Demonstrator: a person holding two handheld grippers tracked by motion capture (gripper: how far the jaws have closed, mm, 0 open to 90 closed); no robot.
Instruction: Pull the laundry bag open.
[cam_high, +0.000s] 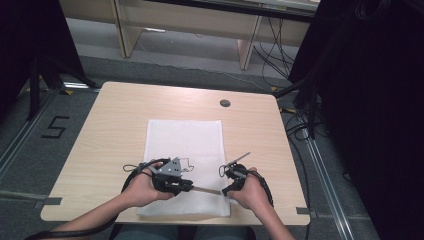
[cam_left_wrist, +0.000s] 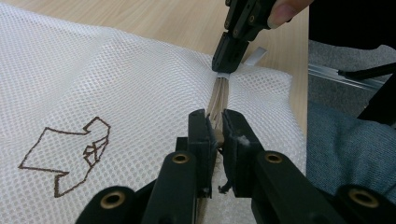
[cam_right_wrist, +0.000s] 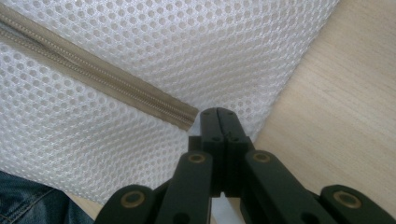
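The white mesh bag (cam_high: 184, 165) lies flat on the desk (cam_high: 110, 120), its zip (cam_right_wrist: 93, 77) is pinched by the left hand-held gripper (cam_left_wrist: 215, 123) and its end tab by the tightly closed right hand-held gripper (cam_right_wrist: 218, 114), so the zip should be pulled slowly and straight.

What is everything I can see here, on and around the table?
White mesh fabric bag: one, white, flat on the middle of the table, near edge between the grippers.
Beige zipper: one, beige, along the bag's near edge.
Brown line drawing: one, brown, on the mesh.
Light wooden table: one, pale wood, centre; dark round hole near its far edge.
Grey floor: around the table, marked with a black 5.
Left gripper: one, black, jaws clamped on the zipper.
Right gripper: one, black, jaws shut at the zipper's end; what they pinch is hidden.
Hands: two, holding the grippers.
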